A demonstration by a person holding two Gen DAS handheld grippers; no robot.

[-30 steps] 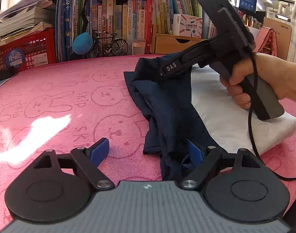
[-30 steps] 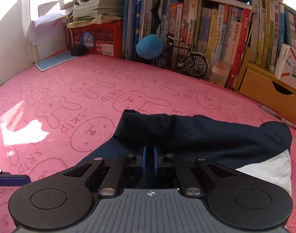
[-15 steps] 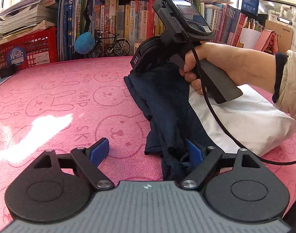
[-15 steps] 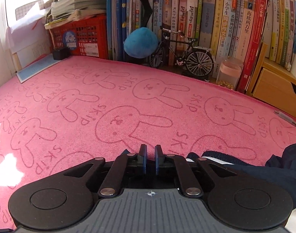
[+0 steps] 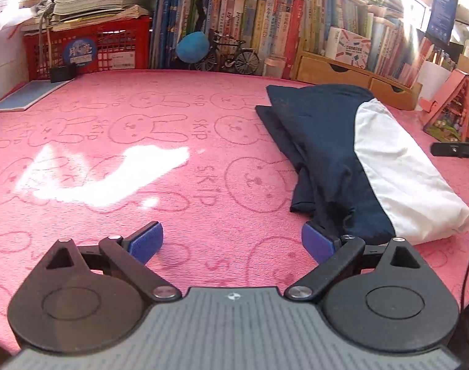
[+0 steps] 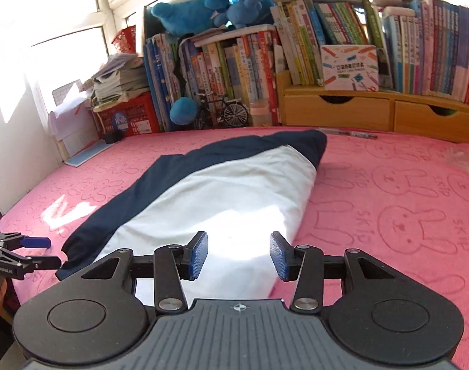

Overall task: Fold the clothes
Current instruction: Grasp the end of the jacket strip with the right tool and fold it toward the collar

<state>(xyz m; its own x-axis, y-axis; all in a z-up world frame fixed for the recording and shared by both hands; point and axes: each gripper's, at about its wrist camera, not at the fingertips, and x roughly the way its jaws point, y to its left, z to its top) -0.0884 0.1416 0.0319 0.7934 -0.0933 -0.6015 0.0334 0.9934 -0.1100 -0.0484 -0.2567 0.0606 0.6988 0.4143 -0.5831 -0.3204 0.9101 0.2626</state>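
A navy and white garment (image 5: 351,151) lies folded into a long strip on the pink bunny-print mat (image 5: 142,141). It also shows in the right wrist view (image 6: 222,185). My left gripper (image 5: 231,242) is open and empty over the mat, its right finger beside the garment's near navy end. My right gripper (image 6: 239,254) is open and empty, held above the garment's near white end. The left gripper also shows in the right wrist view (image 6: 25,249), at the left edge. A tip of the right gripper (image 5: 454,149) shows at the right edge of the left wrist view.
A red crate (image 5: 86,49) with stacked papers, rows of books (image 5: 250,21), a model bicycle (image 5: 231,57) and wooden drawers (image 6: 373,111) line the far edge of the mat. A pink paper house (image 5: 450,108) stands at the right. Blue plush toys (image 6: 210,3) sit on the books.
My right gripper let go of the navy cloth at the far end, opened and pulled back to the garment's near end. My left gripper drew back a little to the left.
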